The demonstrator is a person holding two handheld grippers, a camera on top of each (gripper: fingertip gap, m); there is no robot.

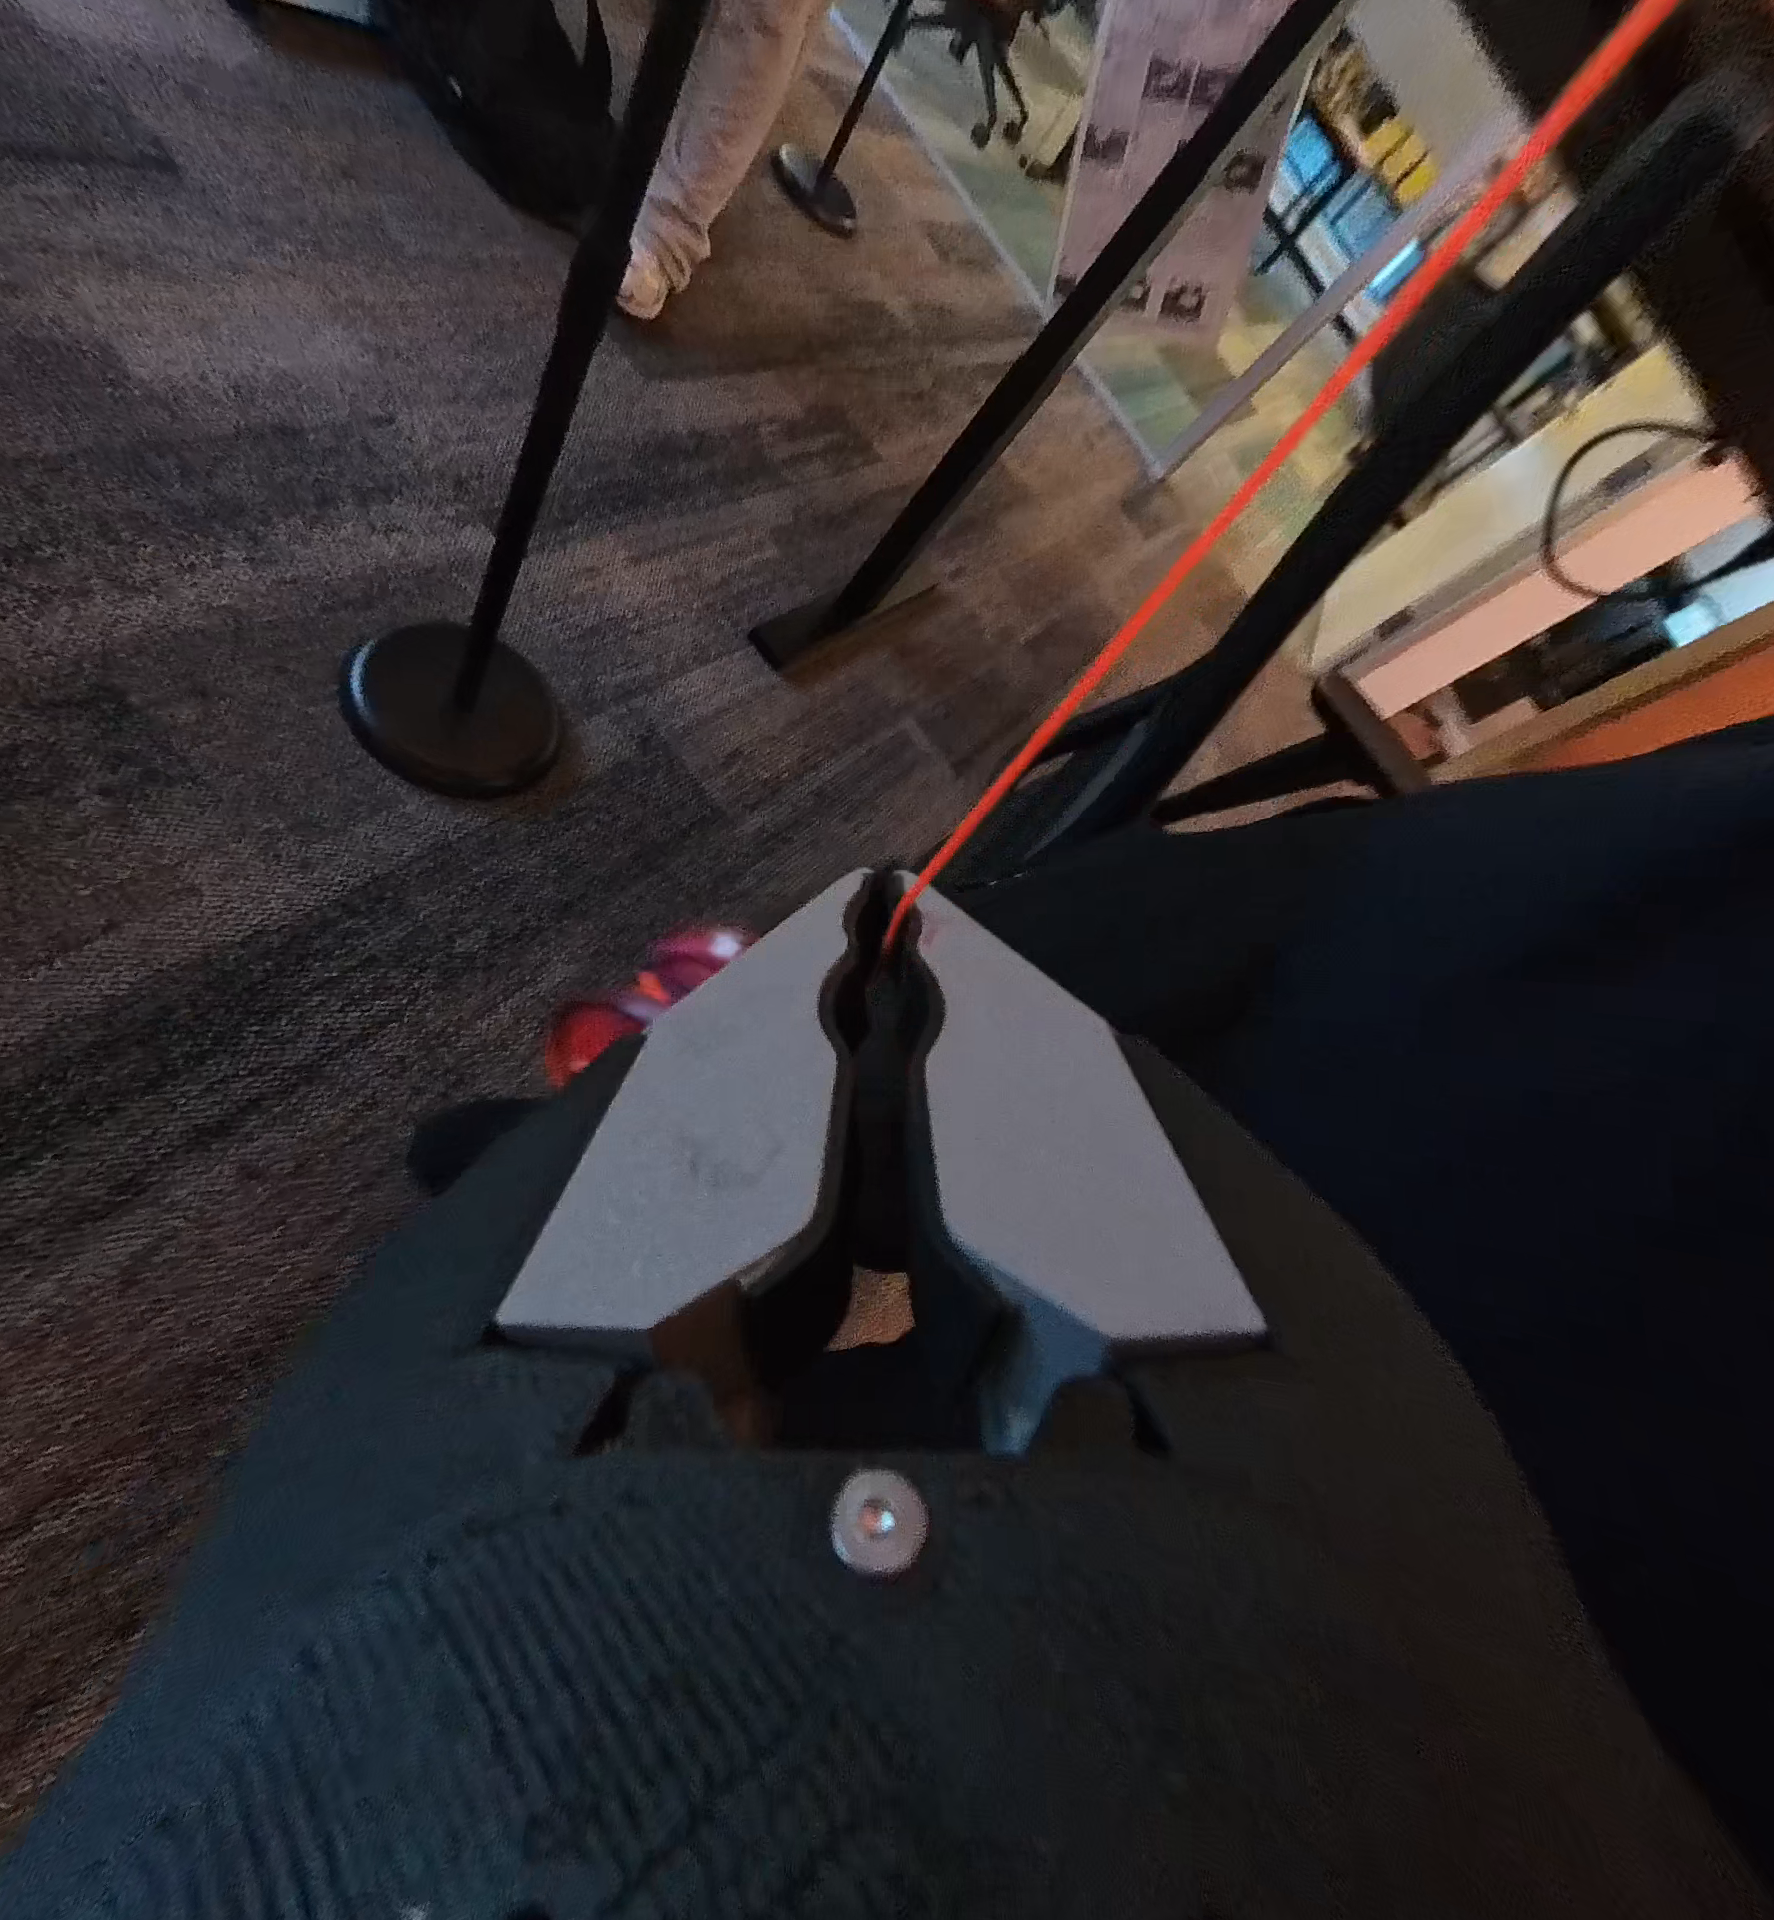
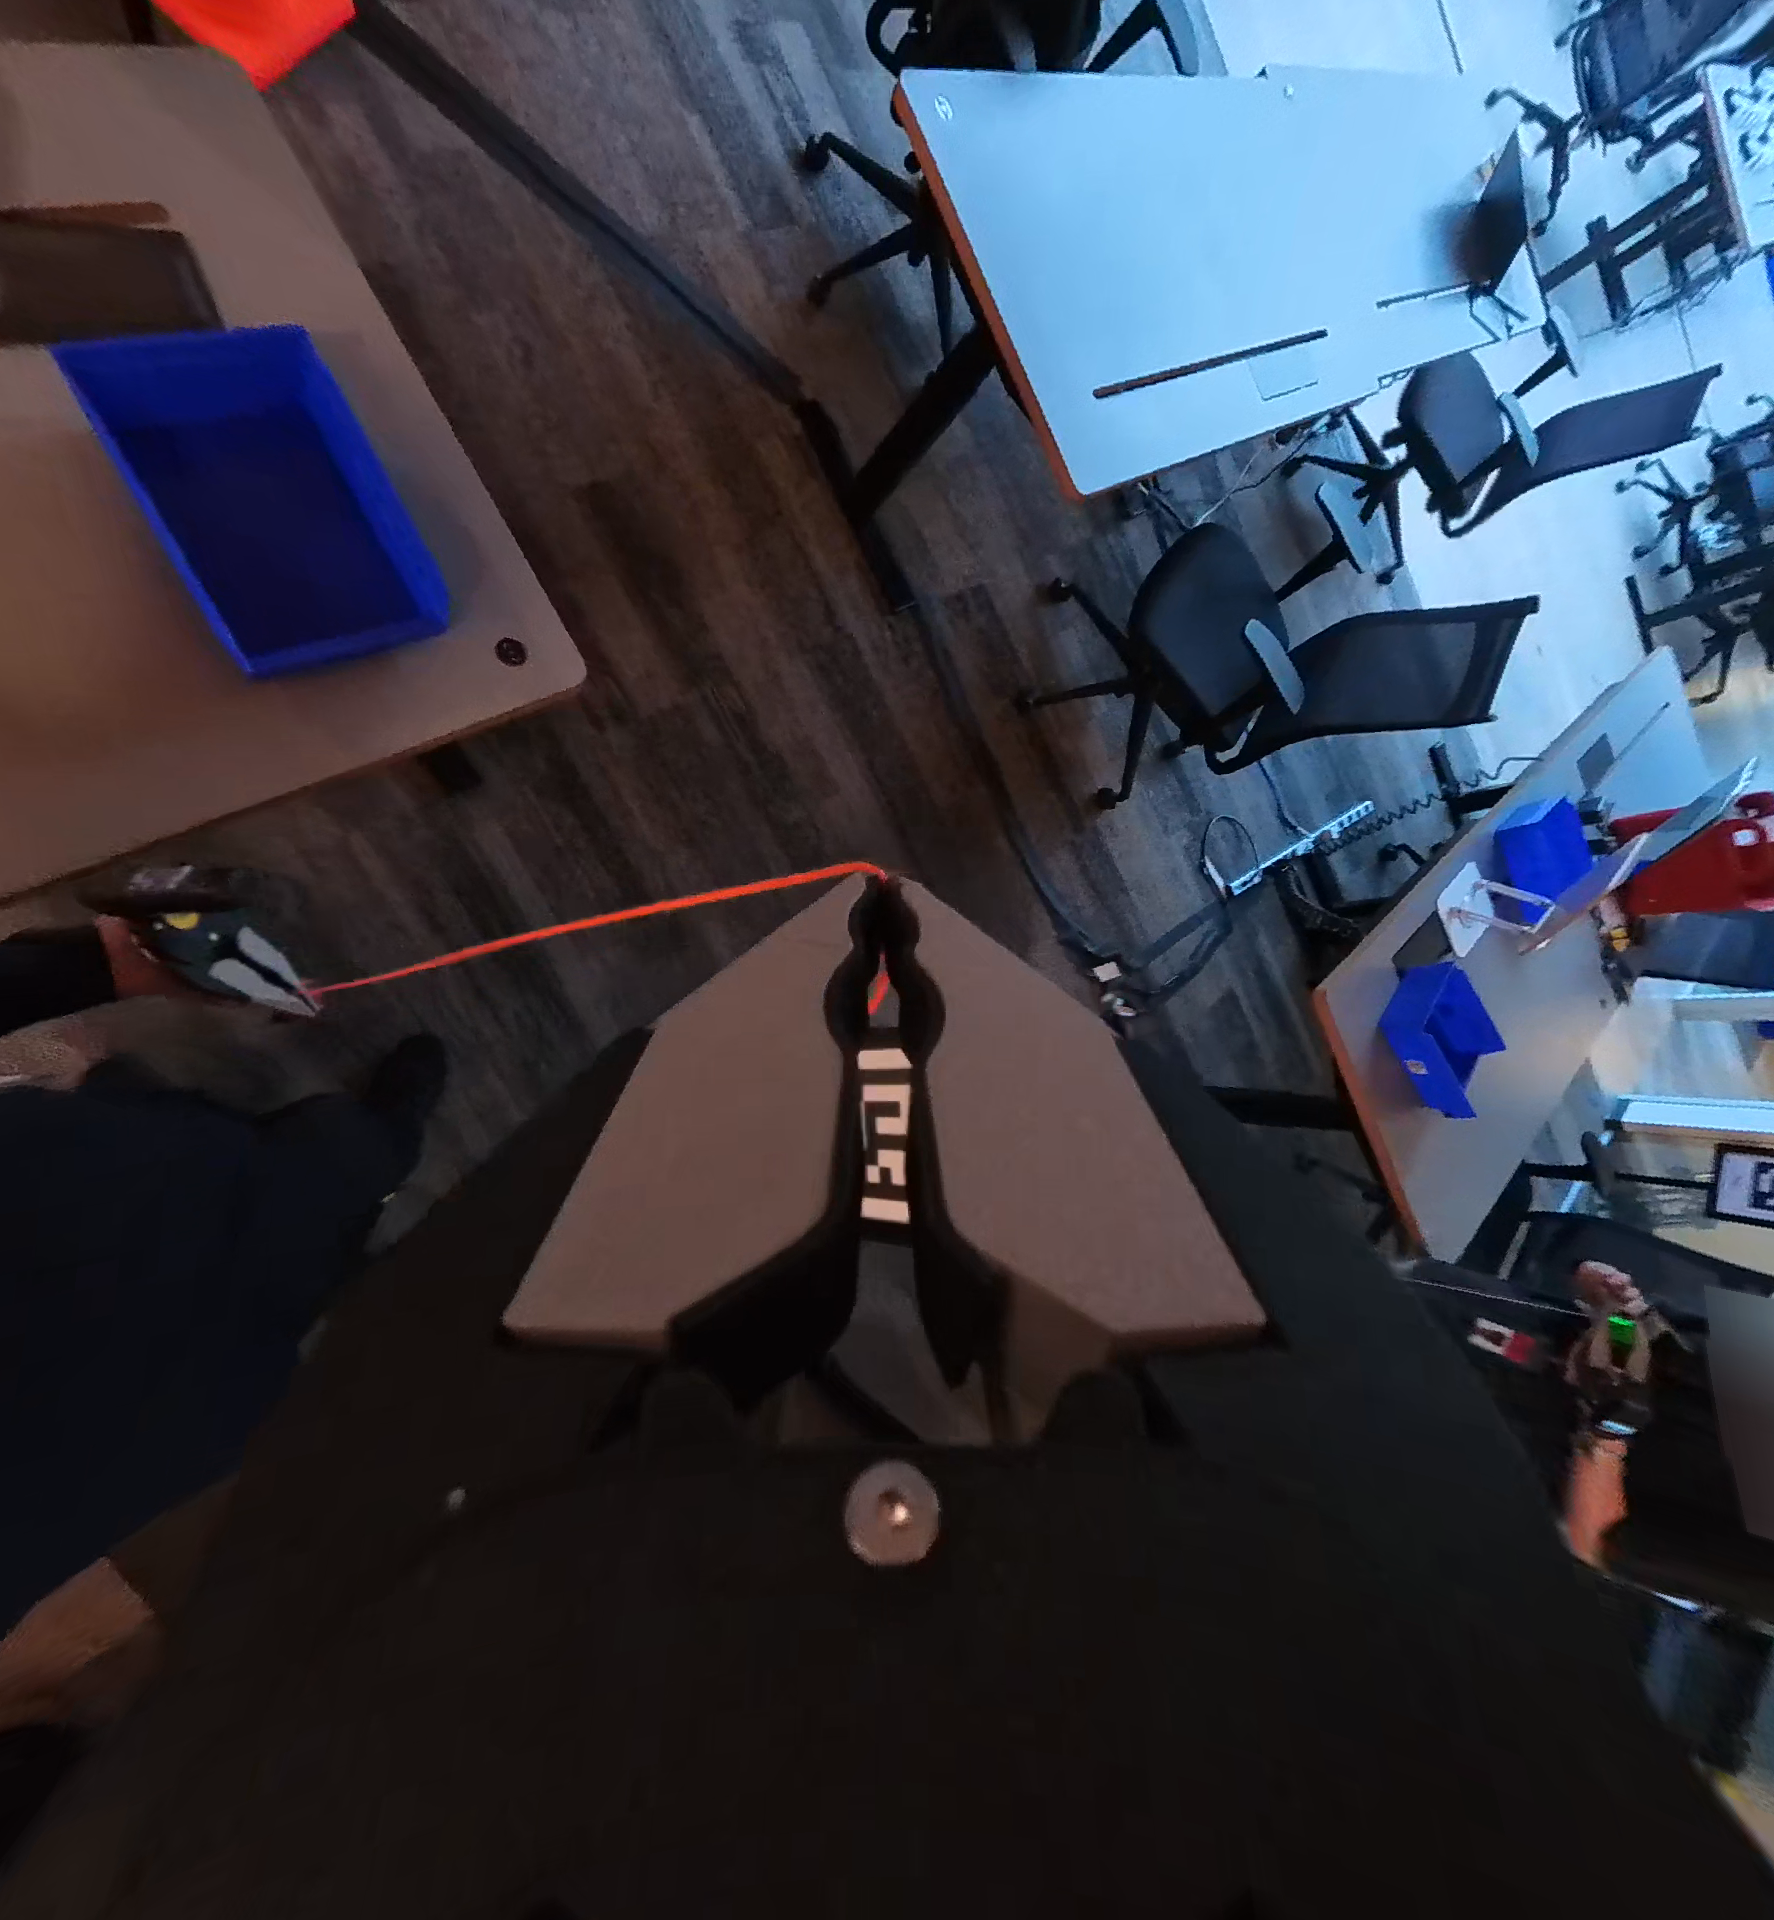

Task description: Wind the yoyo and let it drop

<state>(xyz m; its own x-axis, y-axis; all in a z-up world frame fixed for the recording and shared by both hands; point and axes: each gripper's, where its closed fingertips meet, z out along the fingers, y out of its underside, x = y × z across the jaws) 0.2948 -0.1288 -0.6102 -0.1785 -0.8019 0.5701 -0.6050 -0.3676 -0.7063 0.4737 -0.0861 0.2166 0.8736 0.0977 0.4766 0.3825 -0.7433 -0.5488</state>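
Left wrist view: the left tool (image 1: 888, 904) is clenched on an orange-red string (image 1: 1278, 468), which enters between its fingertips and runs taut up and to the far right, out of the top edge. The yoyo (image 1: 644, 997), red and pink and blurred, shows just left of the tool's left finger, partly hidden behind it, above the grey carpet (image 1: 135, 623); whether it touches the carpet cannot be told. A black stanchion base (image 1: 452, 707) stands on the carpet farther off, and a person's dark trouser leg (image 1: 1485, 1039) fills the right.

Right wrist view: the right tool (image 2: 885, 899) is clenched on the same string (image 2: 571, 920), which leaves its tips and stretches left to the other tool (image 2: 291, 997), seen small at the left edge with its tips closed on the string. A short red length also shows between the right tool's fingers behind the tips. At far left a desk (image 2: 31, 727) carries a blue bin (image 2: 259, 499). Office chairs (image 2: 1278, 665) and further desks stand to the far right.
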